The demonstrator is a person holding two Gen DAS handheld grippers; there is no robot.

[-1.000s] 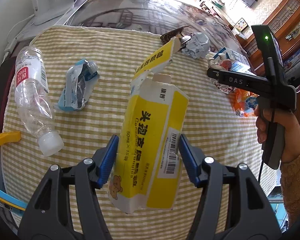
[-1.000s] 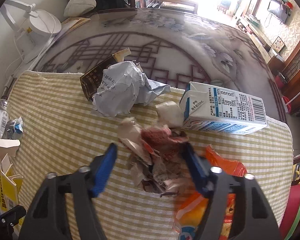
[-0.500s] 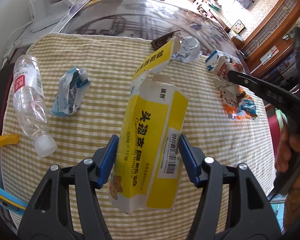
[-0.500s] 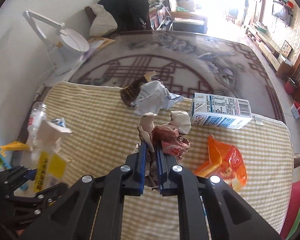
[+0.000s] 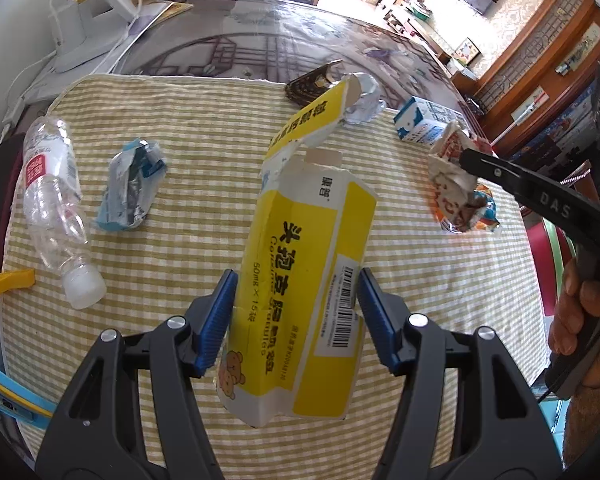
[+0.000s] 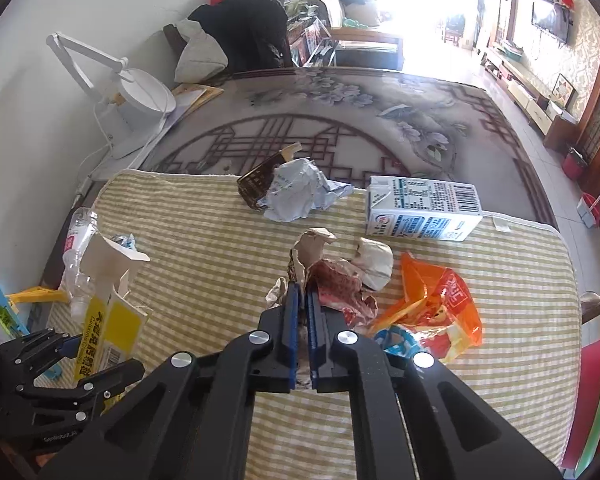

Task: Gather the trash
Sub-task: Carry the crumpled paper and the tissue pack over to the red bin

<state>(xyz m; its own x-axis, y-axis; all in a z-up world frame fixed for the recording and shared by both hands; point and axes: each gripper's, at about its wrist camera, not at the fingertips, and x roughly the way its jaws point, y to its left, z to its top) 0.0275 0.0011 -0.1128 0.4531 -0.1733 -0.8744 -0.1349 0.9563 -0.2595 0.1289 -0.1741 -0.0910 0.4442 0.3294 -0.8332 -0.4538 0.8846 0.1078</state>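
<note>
My left gripper (image 5: 296,316) is shut on a yellow-and-white carton (image 5: 300,256) with a torn-open top, held above the checked cloth; it also shows at the left of the right wrist view (image 6: 108,320). My right gripper (image 6: 302,308) is shut on a crumpled red-and-brown paper wrapper (image 6: 332,280) and holds it off the cloth; the wrapper also shows in the left wrist view (image 5: 452,176). On the cloth lie an orange snack bag (image 6: 436,308), a blue-and-white milk carton (image 6: 420,212), crumpled white paper (image 6: 296,196), a brown box (image 6: 260,180), a clear bottle (image 5: 52,200) and a blue pouch (image 5: 132,188).
The checked cloth (image 5: 188,128) covers the near part of a patterned glass table (image 6: 340,120). A white desk lamp (image 6: 136,96) stands at the back left. A yellow object (image 5: 4,284) and a blue one (image 5: 4,388) sit at the left edge.
My right gripper closed on the crumpled wrapper and lifted it up and back from the cloth. My left gripper rose a little, still holding the yellow carton.
</note>
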